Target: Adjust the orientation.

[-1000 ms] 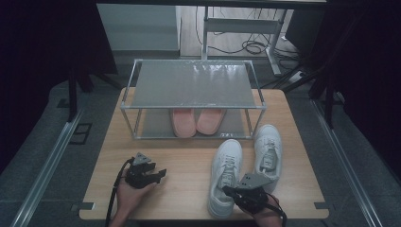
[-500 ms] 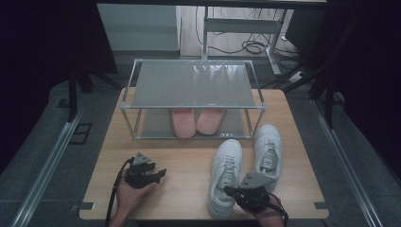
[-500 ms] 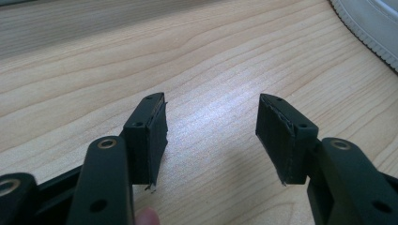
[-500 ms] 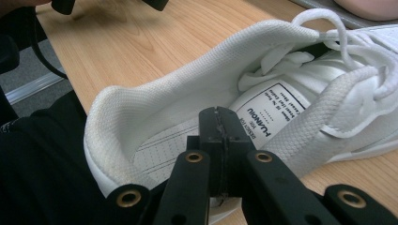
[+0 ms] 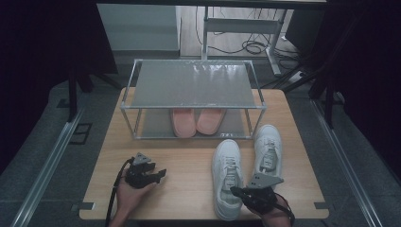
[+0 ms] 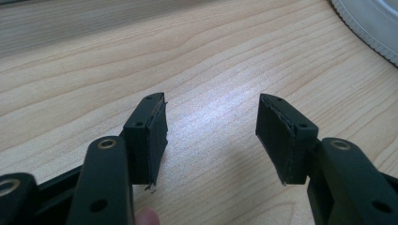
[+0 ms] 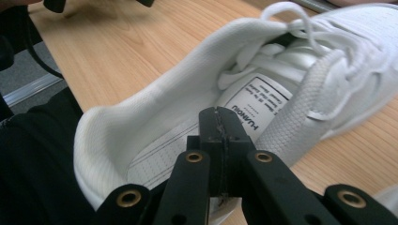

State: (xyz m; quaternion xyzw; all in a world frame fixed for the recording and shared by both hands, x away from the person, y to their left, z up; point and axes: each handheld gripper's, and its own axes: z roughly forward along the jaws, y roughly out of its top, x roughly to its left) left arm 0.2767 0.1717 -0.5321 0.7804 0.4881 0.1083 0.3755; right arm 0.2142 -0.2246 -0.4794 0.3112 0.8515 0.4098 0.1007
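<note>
Right gripper view looks straight into the heel opening of a white sneaker (image 7: 197, 108), with the right gripper (image 7: 219, 140) poised over the insole, its jaws clenched flat against each other and nothing caught between them; that placement suggests the person is lining up on the collar or heel rim, though the jaws would have to part before they could take hold. From the high view, this right gripper (image 5: 239, 191) sits at the near right edge of the wooden table (image 5: 184, 156), just over the heel of the left sneaker (image 5: 227, 177) of the pair, while its mate, the second white sneaker (image 5: 267, 150), lies just beside it to the right and slightly farther off, toe pointing away. At the near left, the left gripper (image 5: 162, 173) rests low over bare wood, well apart from the shoes; in the left gripper view its jaws (image 6: 211, 131) stand released and wide with only tabletop between them, which reads as waiting in reserve. Farther back stands a two-tier metal shoe rack (image 5: 194, 85), its top shelf bare. A pair of pink slippers (image 5: 197, 120) already occupies the lower shelf, so the sneakers likely belong on the free top tier.
</note>
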